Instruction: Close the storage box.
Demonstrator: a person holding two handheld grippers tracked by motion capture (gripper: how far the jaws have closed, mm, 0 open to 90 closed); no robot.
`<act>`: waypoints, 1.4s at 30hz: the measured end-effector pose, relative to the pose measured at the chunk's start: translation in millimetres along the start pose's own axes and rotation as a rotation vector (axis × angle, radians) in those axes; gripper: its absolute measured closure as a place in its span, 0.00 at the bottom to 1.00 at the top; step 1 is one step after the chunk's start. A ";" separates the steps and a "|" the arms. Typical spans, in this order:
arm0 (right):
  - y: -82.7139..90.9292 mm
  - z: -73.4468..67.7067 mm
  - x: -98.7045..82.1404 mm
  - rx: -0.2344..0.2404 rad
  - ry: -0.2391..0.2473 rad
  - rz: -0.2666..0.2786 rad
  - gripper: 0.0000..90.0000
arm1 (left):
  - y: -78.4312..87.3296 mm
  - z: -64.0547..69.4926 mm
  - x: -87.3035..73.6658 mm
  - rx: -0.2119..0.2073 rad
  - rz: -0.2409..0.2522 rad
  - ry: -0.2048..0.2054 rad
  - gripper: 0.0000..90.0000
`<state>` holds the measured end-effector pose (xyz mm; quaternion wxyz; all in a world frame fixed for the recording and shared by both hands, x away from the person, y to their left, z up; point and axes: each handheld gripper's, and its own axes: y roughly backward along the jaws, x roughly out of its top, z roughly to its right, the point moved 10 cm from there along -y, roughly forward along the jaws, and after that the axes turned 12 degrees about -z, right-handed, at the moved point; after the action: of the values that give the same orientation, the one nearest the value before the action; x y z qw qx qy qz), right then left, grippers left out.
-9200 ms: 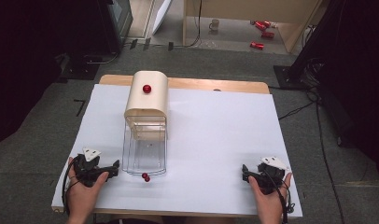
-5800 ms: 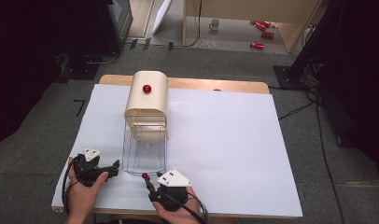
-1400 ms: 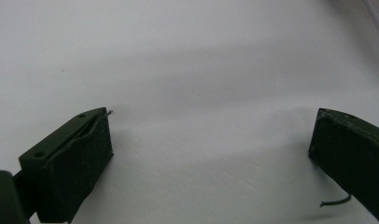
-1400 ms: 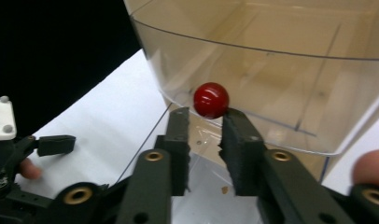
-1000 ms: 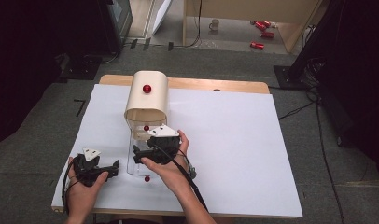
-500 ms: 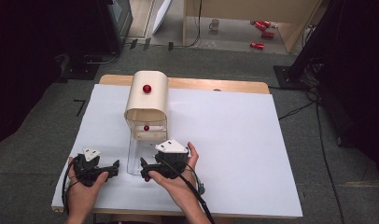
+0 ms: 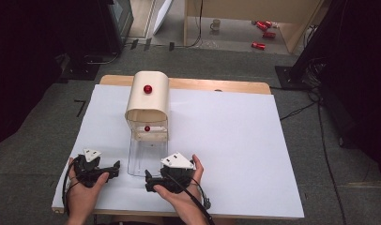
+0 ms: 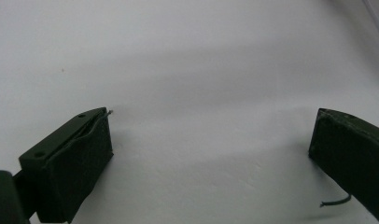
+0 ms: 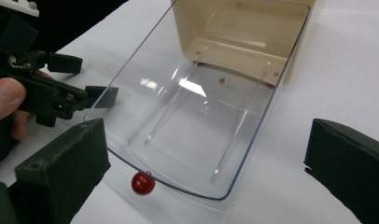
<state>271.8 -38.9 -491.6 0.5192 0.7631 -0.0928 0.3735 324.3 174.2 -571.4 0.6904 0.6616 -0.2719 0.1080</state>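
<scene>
A cream box point(image 7: 147, 101) with a rounded top and a red knob point(image 7: 148, 89) stands on the white table point(image 7: 235, 140). Its front is open, and a second red knob point(image 7: 147, 128) shows inside. A clear drawer point(image 7: 146, 157) is pulled out toward me. In the right gripper view the clear drawer point(image 9: 192, 126) is empty and has a red knob point(image 9: 143, 183) on its front. My right gripper point(image 7: 149, 181) is open at the drawer's near end, and the right gripper point(image 9: 206, 149) jaws stand wide on either side of it. My left gripper point(image 7: 114, 167) rests open to the left of the drawer, and the left gripper point(image 8: 211, 135) has only bare table between its jaws.
The table's wooden back edge point(image 7: 217, 85) lies behind the box. The right half of the table is bare white. On the floor beyond are red cans point(image 7: 263, 33), a mug point(image 7: 216, 23) and cables point(image 7: 296, 110).
My right gripper has drawn back from the box's front to the drawer's near end. The box's front, closed in the earliest frames, now stands open. The left gripper has not moved.
</scene>
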 end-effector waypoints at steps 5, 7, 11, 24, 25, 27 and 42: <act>0.1 0.1 -10.0 0.005 -0.019 -0.003 0.00 | 0.0 0.0 0.0 0.000 0.000 0.000 0.00; -0.6 -0.4 -14.1 0.006 -0.024 -0.005 0.00 | 0.0 0.0 -0.1 0.000 0.000 0.000 0.00; -4.1 -1.8 -22.9 0.007 -0.033 -0.011 0.00 | 0.1 0.0 -0.1 0.000 -0.001 -0.001 0.00; -19.7 -5.4 -46.9 0.030 -0.068 -0.058 0.00 | 0.0 0.1 0.0 0.000 -0.001 0.000 0.00; -20.4 -6.0 -47.5 0.030 -0.069 -0.058 0.00 | 0.0 0.1 0.0 0.001 -0.001 0.000 0.00; -21.9 -7.9 -48.0 0.034 -0.067 -0.058 0.00 | 0.0 0.1 0.0 0.001 -0.001 0.000 0.00; -38.9 -16.1 -58.3 -0.004 -0.105 -0.078 0.27 | 0.0 0.1 0.0 0.000 -0.001 0.000 0.00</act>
<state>243.7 -22.2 -555.7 0.5293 0.7836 -0.0911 0.3123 324.3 174.1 -571.4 0.6903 0.6618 -0.2716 0.1078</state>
